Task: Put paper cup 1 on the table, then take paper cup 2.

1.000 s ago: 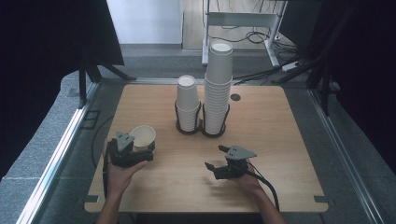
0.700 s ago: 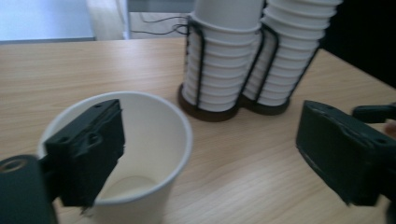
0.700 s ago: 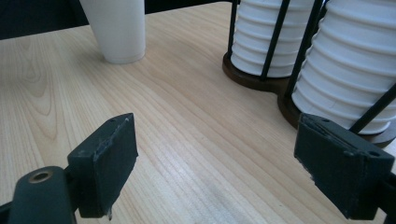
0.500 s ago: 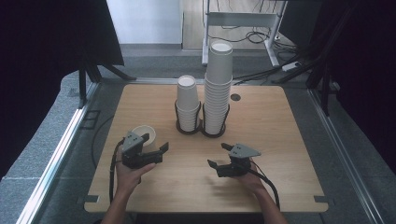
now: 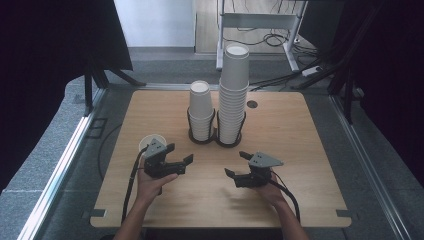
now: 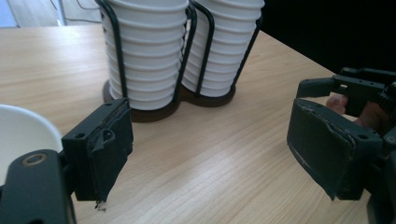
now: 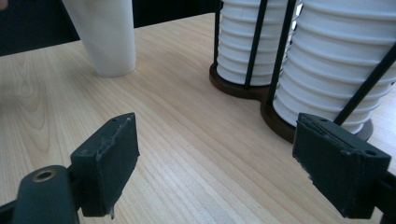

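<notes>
- Left gripper (image 5: 176,157) hovers over the near-left of the table (image 5: 310,150); its jaws stand apart with nothing between them.
- Right gripper (image 5: 238,165) hovers at near-right, jaws apart and empty.
- The cup (image 5: 149,143) stands upright on the table just behind the left gripper, outside its jaws.
- Beyond, two cup stacks (image 5: 234,95) fill a black holder (image 5: 215,136).

Lighting: soft, even daylight from twelve o'clock in the high view; table (image 5: 300,150) evenly lit, surroundings at three and nine o'clock near black. Shadows: faint, short. Glare: none. Focus: both gripper views sharp mid-frame, near jaws slightly soft; cup stacks (image 6: 149,60) mildly overexposed.
</notes>
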Demonstrator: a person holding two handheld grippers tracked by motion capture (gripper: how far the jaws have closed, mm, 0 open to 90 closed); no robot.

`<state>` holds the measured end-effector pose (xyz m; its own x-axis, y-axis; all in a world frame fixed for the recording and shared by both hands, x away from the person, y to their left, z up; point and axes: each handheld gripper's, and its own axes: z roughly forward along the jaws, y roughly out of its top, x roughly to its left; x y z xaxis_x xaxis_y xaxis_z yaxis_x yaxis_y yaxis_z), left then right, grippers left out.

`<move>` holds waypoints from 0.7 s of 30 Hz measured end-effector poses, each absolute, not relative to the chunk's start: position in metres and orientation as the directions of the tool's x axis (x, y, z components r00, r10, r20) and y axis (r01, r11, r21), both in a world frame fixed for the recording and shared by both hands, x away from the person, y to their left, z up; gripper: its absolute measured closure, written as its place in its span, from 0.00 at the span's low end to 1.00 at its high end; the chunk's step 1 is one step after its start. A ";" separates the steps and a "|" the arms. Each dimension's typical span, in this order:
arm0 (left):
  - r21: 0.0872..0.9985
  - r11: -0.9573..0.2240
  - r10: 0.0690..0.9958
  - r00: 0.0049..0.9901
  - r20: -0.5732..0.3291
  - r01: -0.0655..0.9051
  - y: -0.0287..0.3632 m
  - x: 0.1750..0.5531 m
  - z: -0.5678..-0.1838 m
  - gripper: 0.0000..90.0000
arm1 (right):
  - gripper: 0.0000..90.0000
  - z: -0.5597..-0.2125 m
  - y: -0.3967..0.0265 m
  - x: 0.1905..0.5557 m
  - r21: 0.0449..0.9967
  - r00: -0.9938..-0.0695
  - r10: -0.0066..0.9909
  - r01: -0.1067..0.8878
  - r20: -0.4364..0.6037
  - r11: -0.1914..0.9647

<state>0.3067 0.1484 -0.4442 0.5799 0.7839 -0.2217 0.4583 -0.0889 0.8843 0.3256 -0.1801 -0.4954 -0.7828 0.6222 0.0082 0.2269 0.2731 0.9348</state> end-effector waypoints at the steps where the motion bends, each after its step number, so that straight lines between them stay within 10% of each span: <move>1: 0.883 -0.086 0.780 0.583 -0.229 0.462 0.147 0.308 -0.445 0.17 | 0.16 -0.495 -0.181 0.326 0.936 -0.781 0.625 0.227 0.008 0.271; 21: 0.900 -0.104 0.717 0.659 -0.228 0.424 0.125 0.336 -0.417 0.17 | 0.18 -0.463 -0.205 0.343 0.955 -0.740 0.673 0.206 0.009 0.214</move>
<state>0.3364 0.1251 -0.4166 0.6586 0.7172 -0.2276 0.4242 -0.1040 0.8996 0.3432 -0.2053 -0.4628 -0.7399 0.6727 0.0093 0.2061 0.2135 0.9549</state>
